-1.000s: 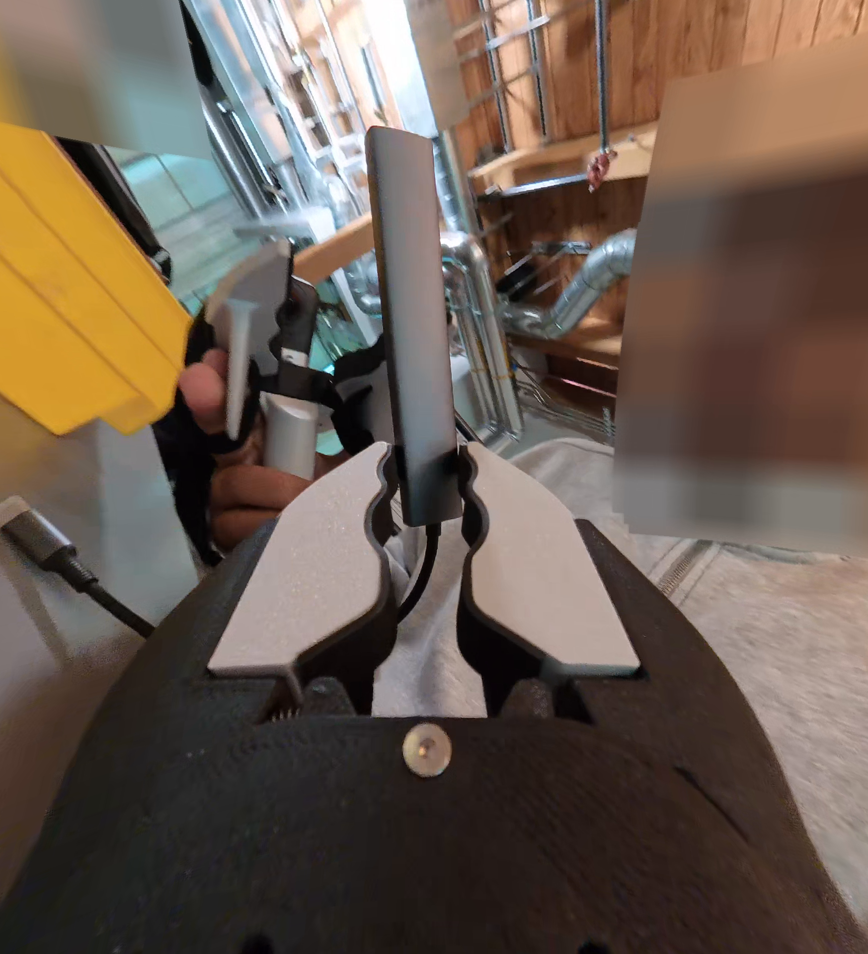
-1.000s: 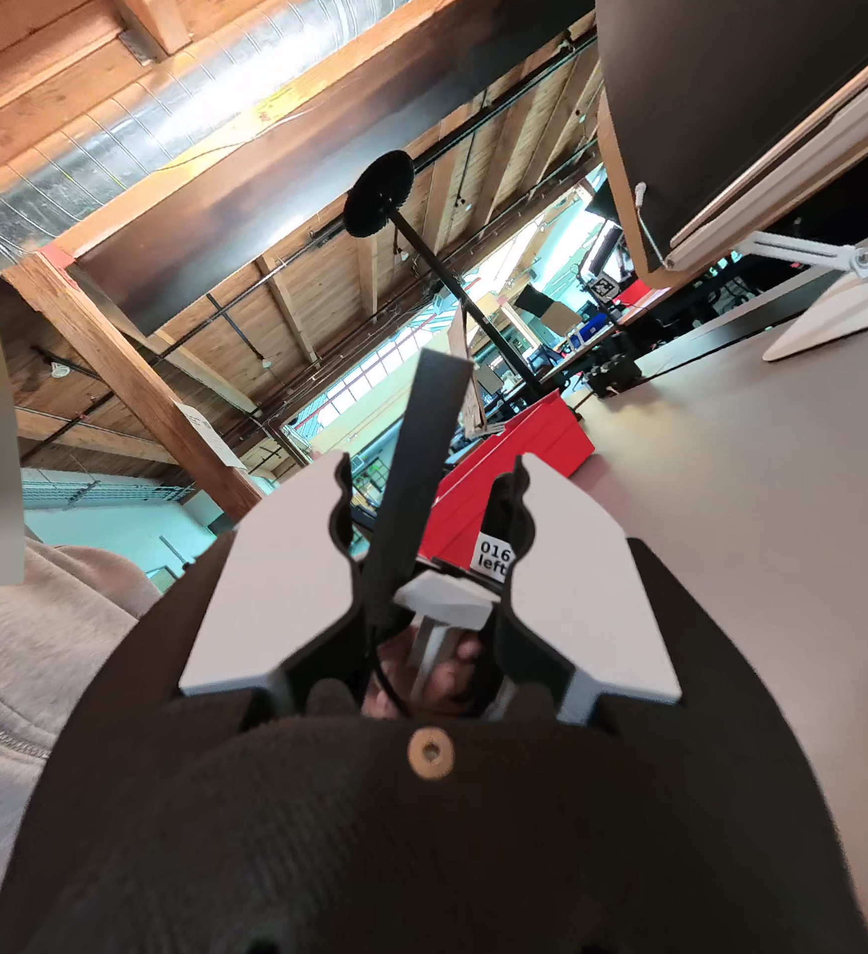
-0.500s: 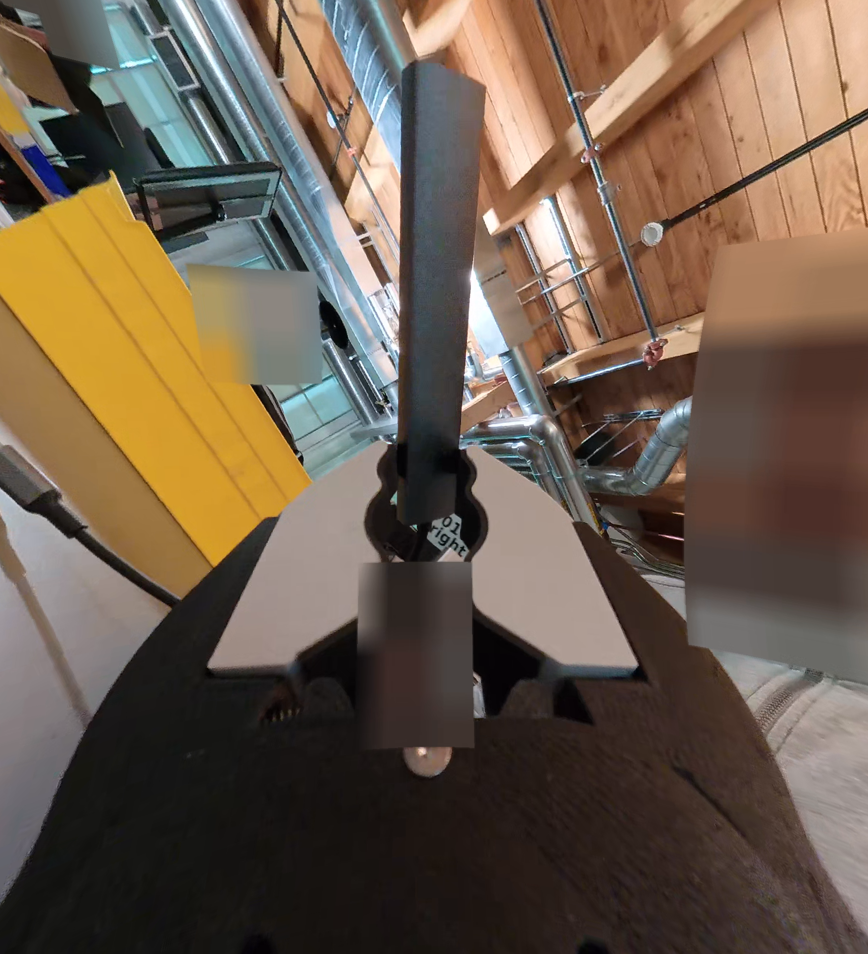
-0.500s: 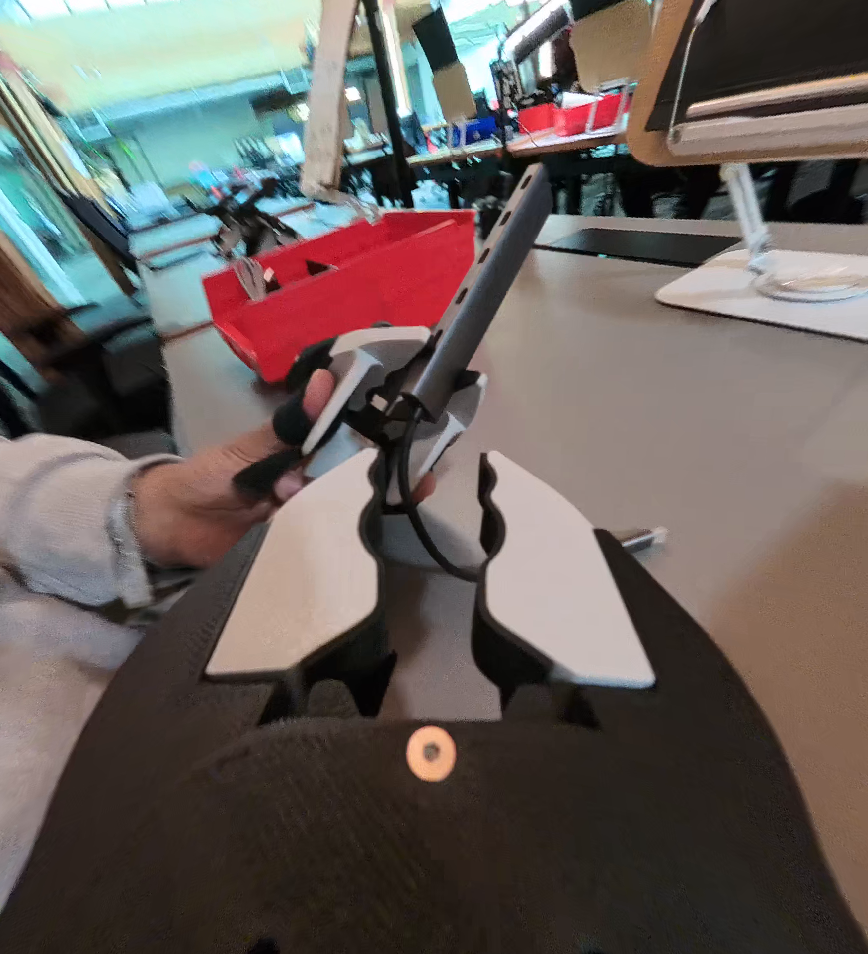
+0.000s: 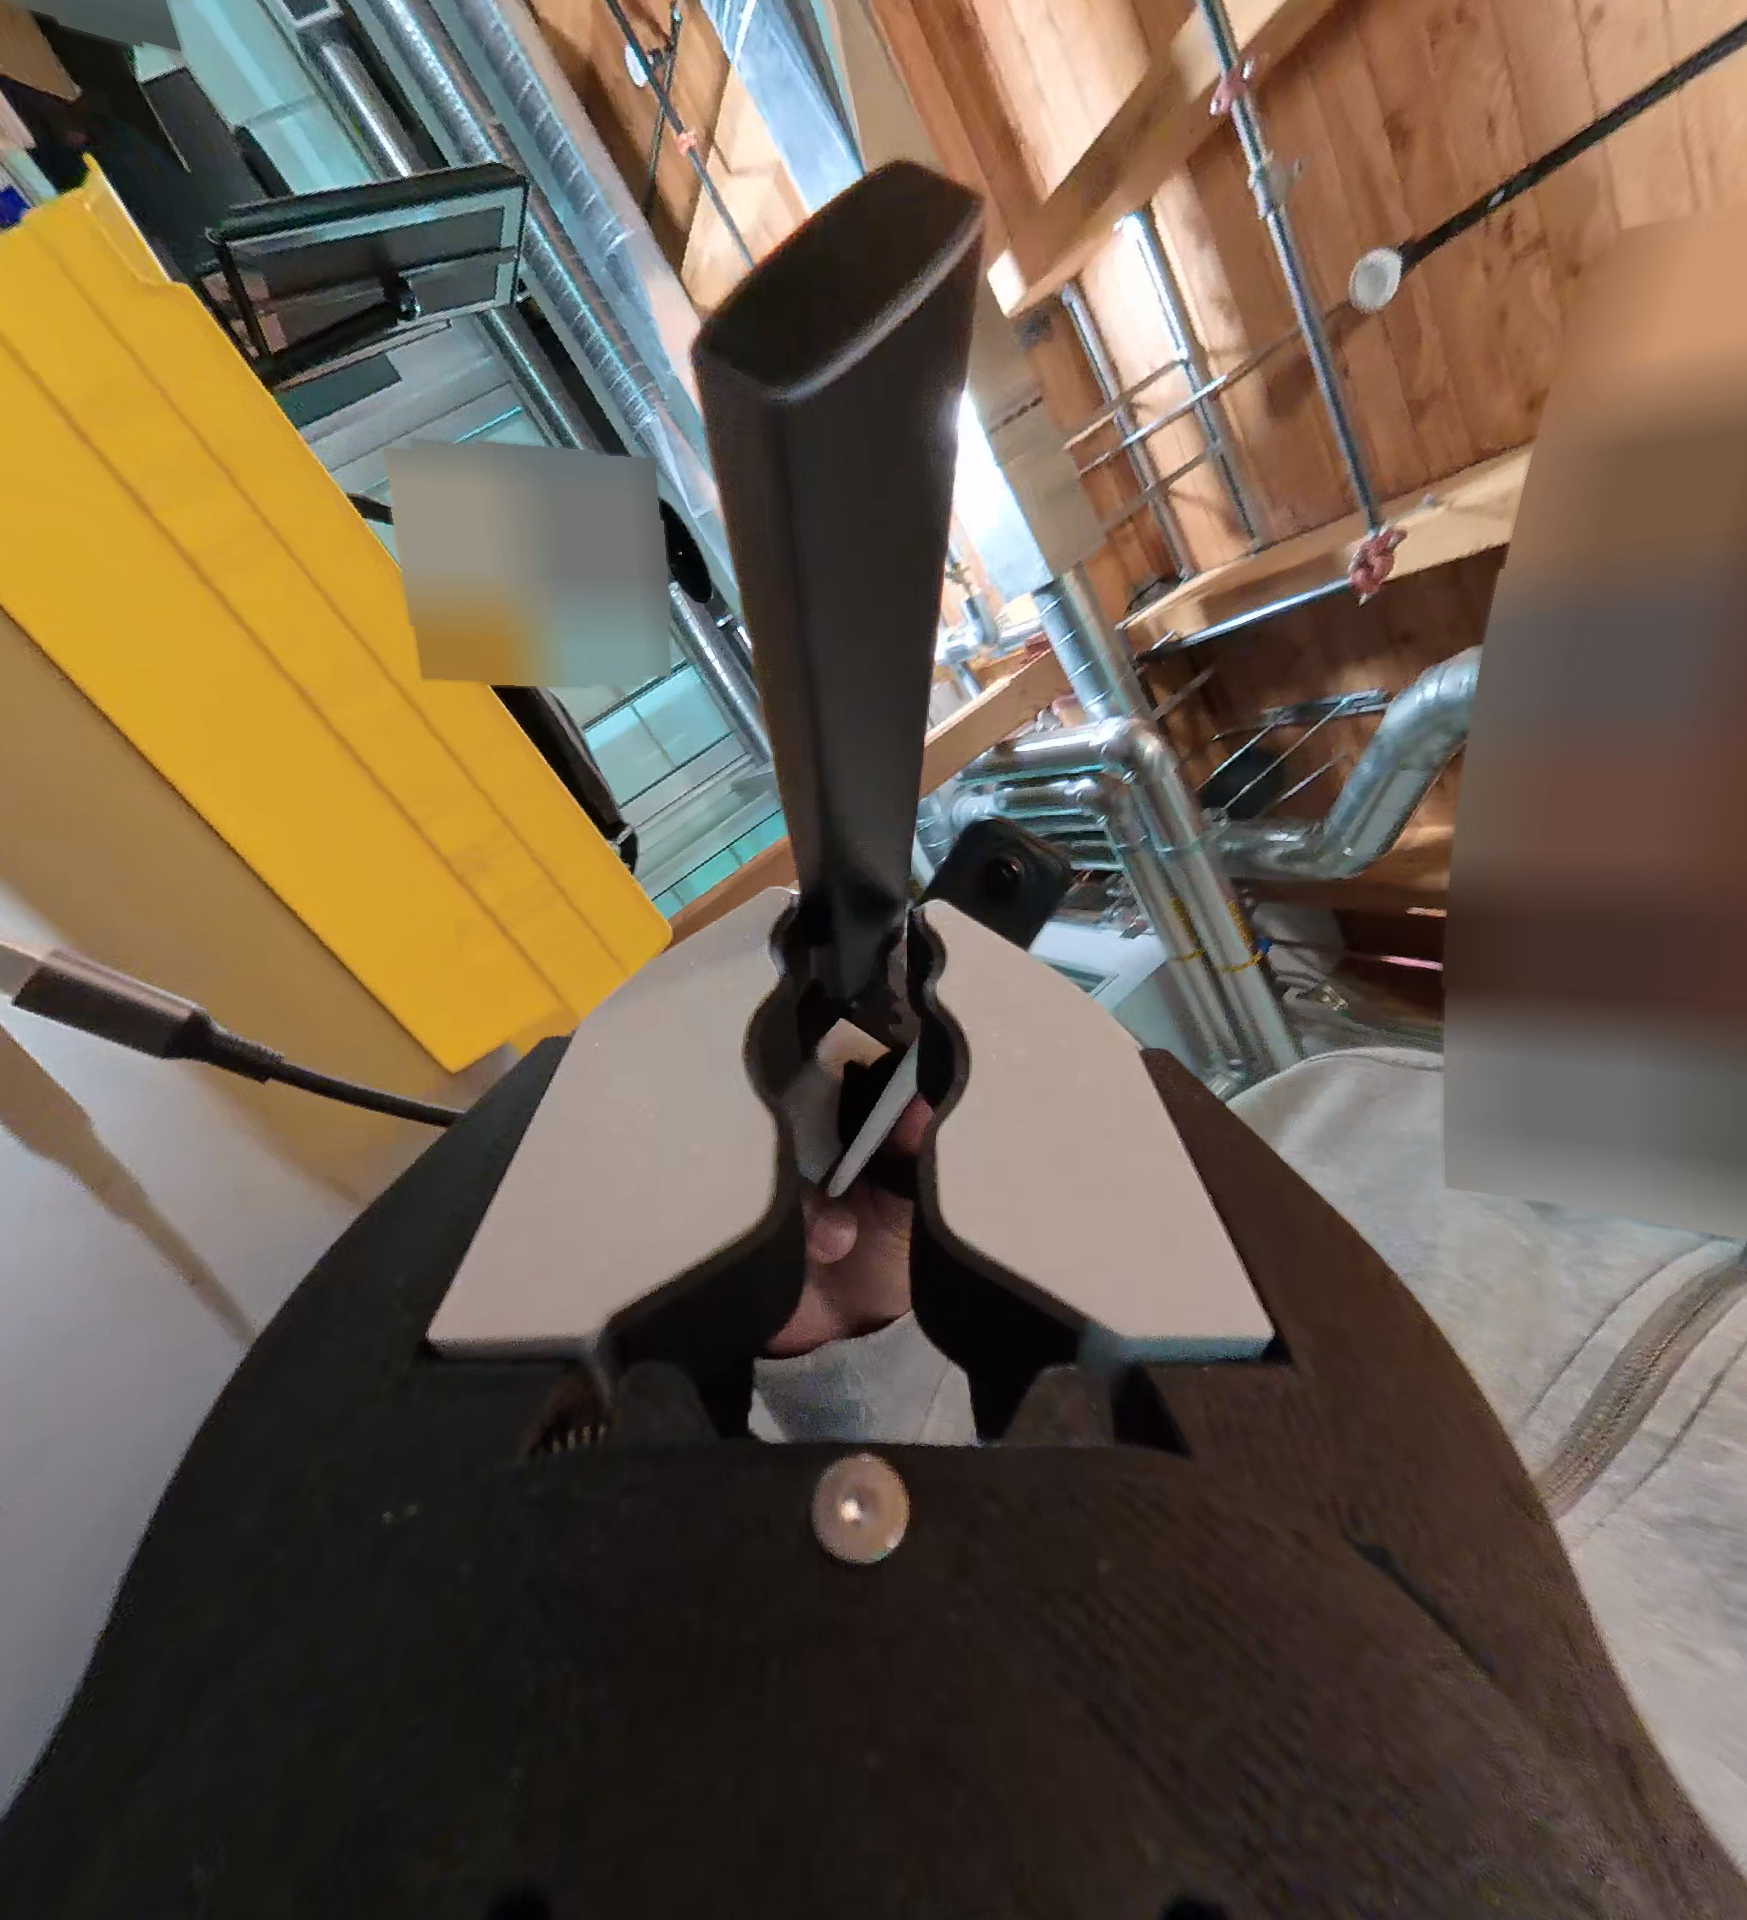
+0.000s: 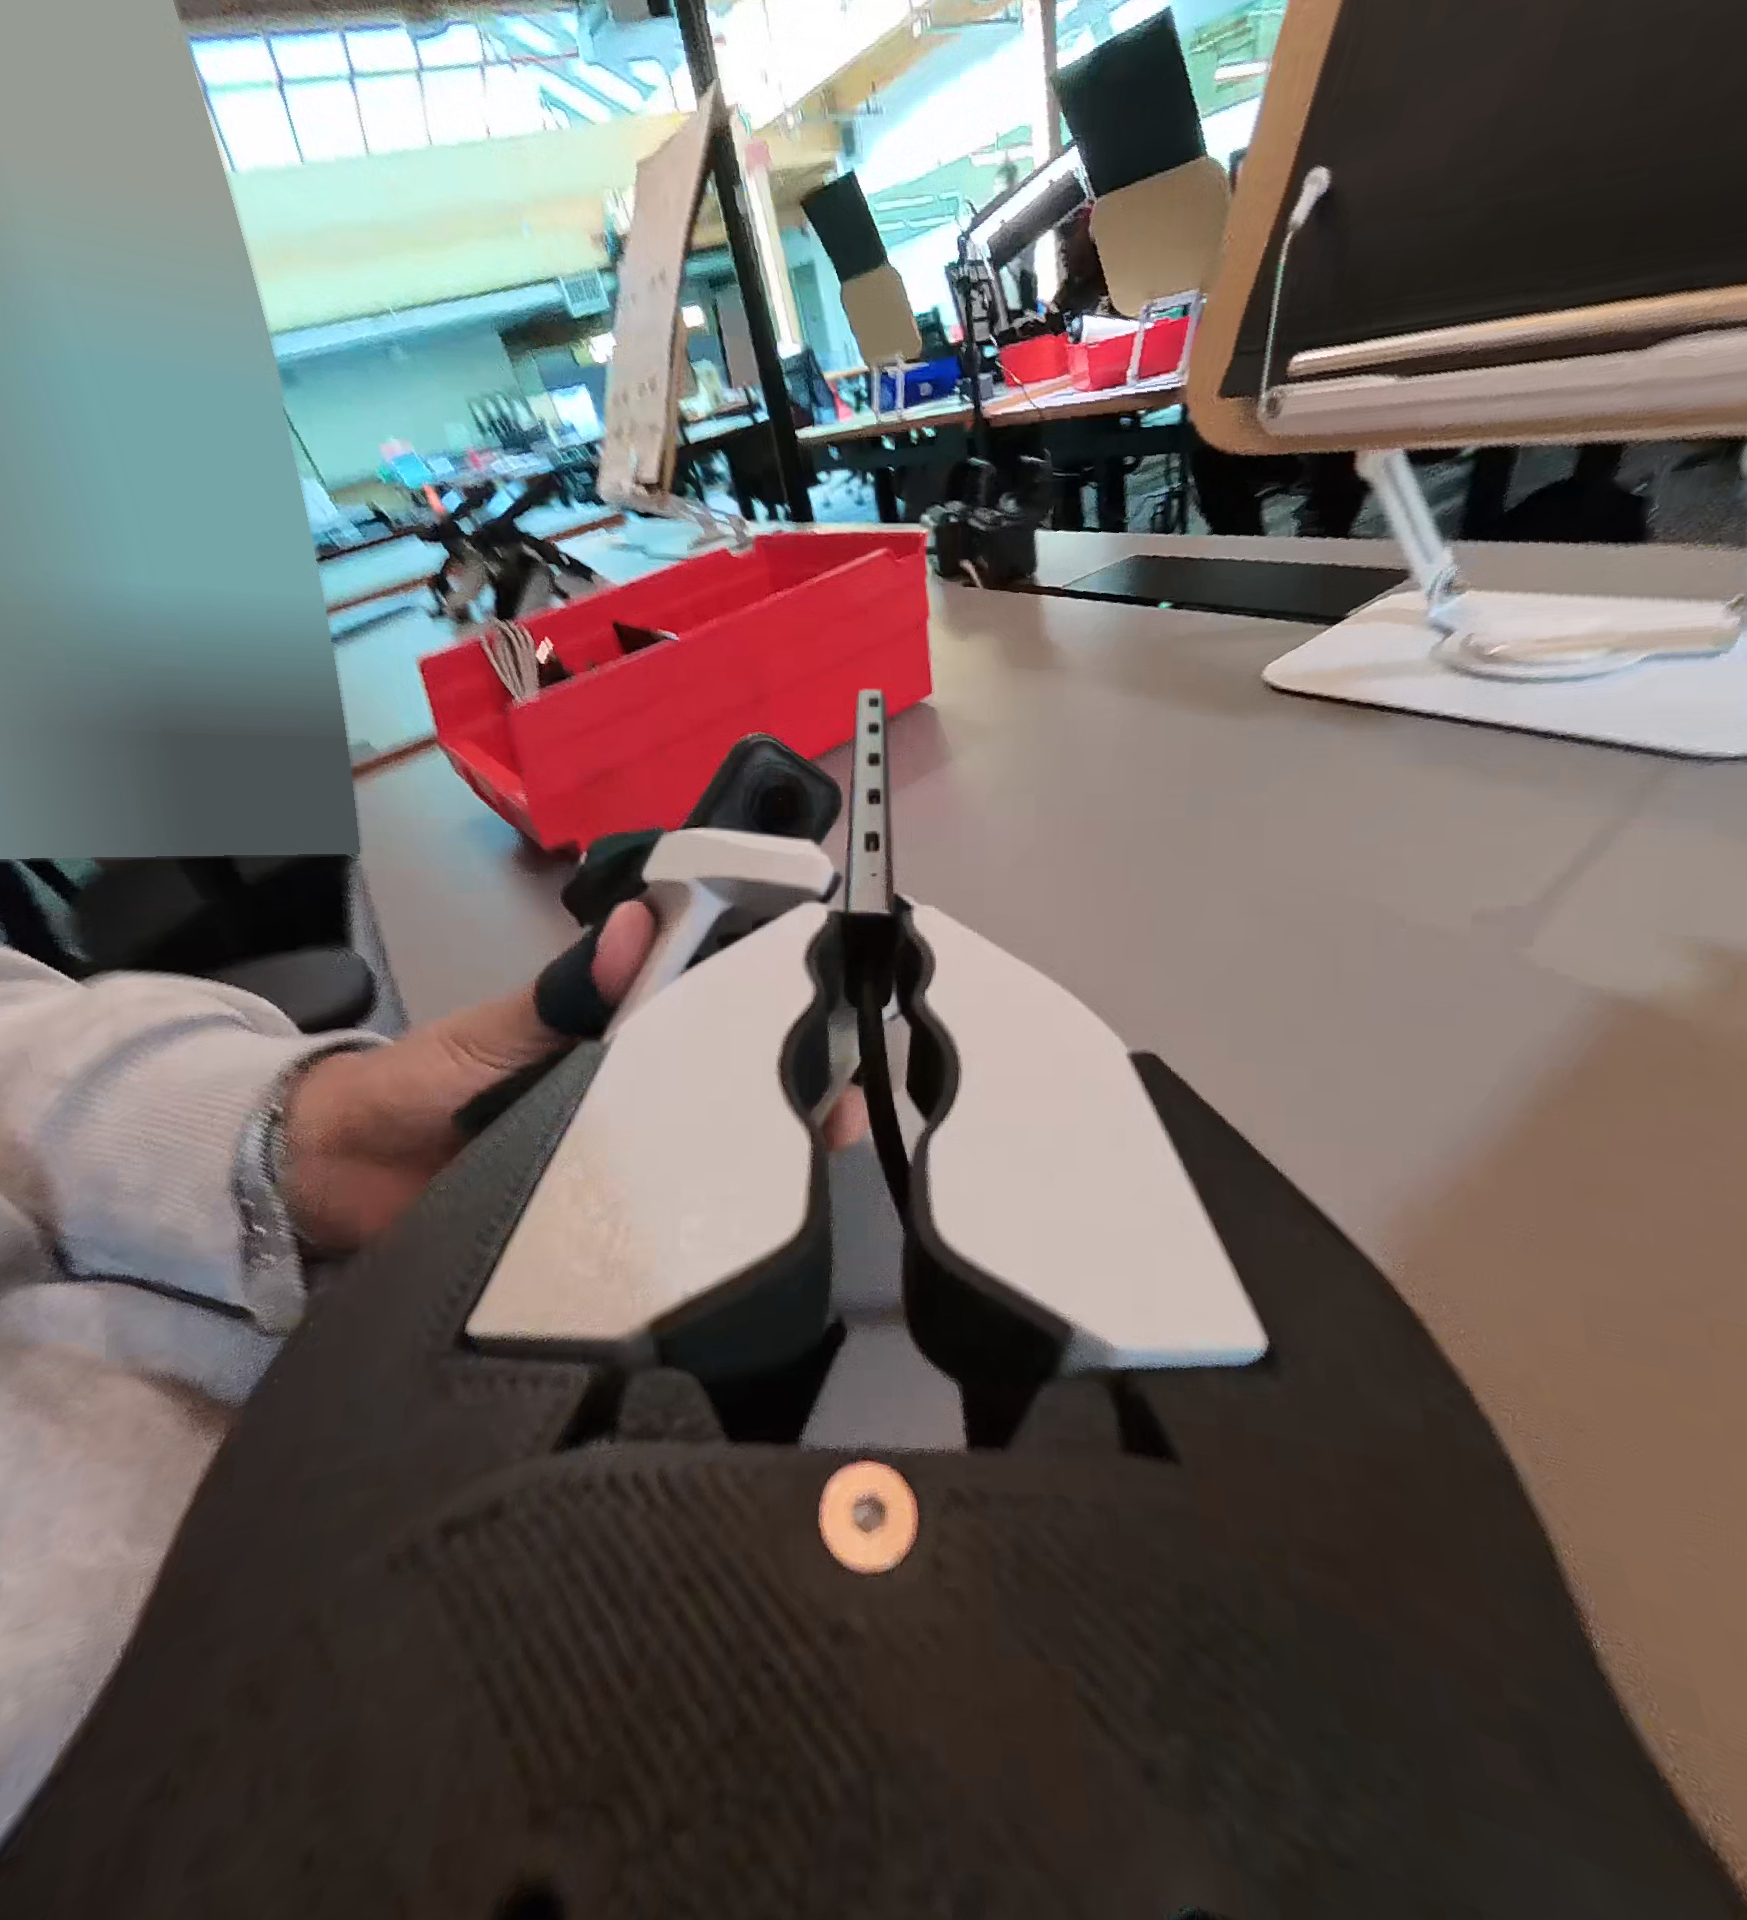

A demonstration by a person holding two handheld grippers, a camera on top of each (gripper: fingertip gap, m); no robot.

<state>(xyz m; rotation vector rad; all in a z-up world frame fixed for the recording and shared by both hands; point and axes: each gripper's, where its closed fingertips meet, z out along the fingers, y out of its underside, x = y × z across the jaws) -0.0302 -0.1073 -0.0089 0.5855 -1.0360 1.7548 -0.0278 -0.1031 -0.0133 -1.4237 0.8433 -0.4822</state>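
Observation:
A slim dark grey hub (image 5: 838,582) with a black cable stands upright between both grippers. My left gripper (image 5: 851,914) is shut on the hub's lower end. My right gripper (image 6: 864,920) is shut on the same end of the hub (image 6: 870,810), and the black cable (image 6: 884,1101) runs back between its fingers. The left gripper's white finger (image 6: 734,862) and the gloved hand (image 6: 433,1081) holding it show just left of the hub. The cable's metal plug (image 5: 90,992) hangs free over the white table (image 5: 38,1351).
A yellow bin (image 5: 225,675) stands at the left in the left wrist view. A red bin (image 6: 703,675) with small parts sits on the grey table (image 6: 1316,987). A monitor (image 6: 1523,208) on a white stand (image 6: 1575,675) is at the right. A grey sleeve (image 6: 38,1143) is close by.
My right gripper was open half a second ago and has come in and shut on the hub's lower end. The left gripper kept its hold while tilting the hub.

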